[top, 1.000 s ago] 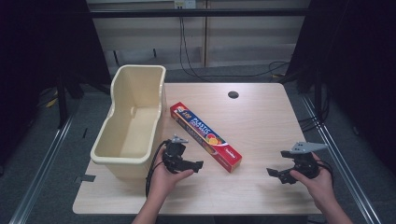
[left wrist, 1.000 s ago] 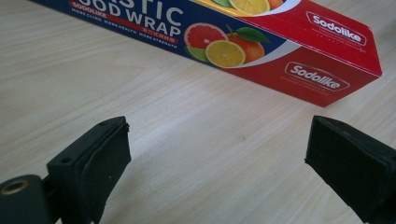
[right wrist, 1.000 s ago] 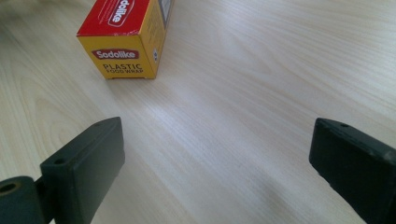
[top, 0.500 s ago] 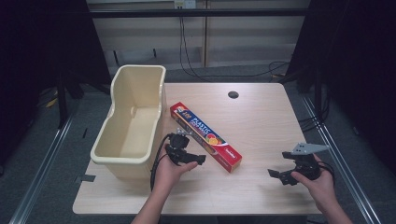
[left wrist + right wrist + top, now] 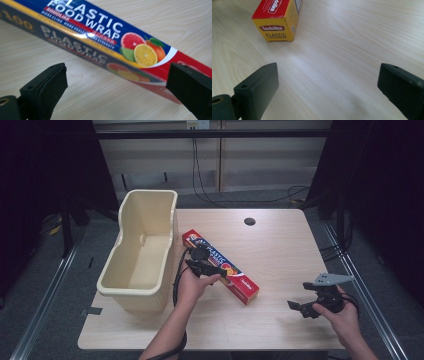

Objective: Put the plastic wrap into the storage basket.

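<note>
Near the front edge of the surface (image 5: 280, 330) the right tongs (image 5: 306, 308) hang open and empty, while farther in the left tongs (image 5: 212, 268), jaws just widening, straddle the plastic wrap box (image 5: 240, 282) without touching it, beside the cream basket (image 5: 145, 270).
</note>
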The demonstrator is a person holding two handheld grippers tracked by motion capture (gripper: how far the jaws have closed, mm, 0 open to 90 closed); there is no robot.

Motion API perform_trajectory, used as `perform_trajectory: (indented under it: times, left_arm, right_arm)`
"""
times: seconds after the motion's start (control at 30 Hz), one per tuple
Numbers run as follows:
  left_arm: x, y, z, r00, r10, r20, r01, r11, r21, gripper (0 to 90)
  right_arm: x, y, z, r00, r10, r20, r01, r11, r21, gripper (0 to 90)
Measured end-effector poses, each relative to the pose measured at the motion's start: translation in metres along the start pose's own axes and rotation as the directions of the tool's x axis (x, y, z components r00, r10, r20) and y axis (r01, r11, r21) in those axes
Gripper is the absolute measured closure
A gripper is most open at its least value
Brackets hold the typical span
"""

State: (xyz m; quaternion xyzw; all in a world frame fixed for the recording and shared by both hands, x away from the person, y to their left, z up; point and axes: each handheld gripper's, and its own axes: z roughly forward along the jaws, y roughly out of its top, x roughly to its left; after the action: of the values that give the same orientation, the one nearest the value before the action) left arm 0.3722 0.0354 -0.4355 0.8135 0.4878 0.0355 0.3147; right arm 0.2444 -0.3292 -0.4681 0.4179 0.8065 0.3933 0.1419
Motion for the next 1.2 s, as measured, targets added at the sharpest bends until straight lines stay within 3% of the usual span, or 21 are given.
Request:
perform_trajectory:
  times: [0.2, 0.47, 0.77, 1.2]
  left_arm:
    - [-0.005, 0.007, 0.006, 1.0000, 0.008, -0.004, -0.008, 0.9999, 0.013, 3.2]
    - [-0.004, 0.012, 0.014, 0.9994, -0.028, -0.018, 0.029, 0.9992, 0.029, 3.6]
    - [-0.007, 0.019, 0.025, 0.9960, -0.082, -0.034, 0.083, 0.9966, 0.005, 1.0]
    - [-0.005, 0.024, 0.037, 0.9909, -0.115, -0.069, 0.119, 0.9919, 0.045, 0.1]
  right_arm:
    - [0.000, 0.000, 0.000, 1.0000, 0.003, -0.001, -0.003, 1.000, -0.005, 3.5]
    - [-0.002, 0.000, 0.000, 1.0000, 0.004, -0.004, -0.004, 1.000, -0.006, 3.5]
    - [-0.002, 0.000, -0.001, 0.9999, 0.014, -0.001, -0.014, 1.000, -0.015, 3.6]
    - [-0.003, 0.000, -0.002, 0.9998, 0.021, 0.002, -0.021, 0.999, -0.026, 4.0]
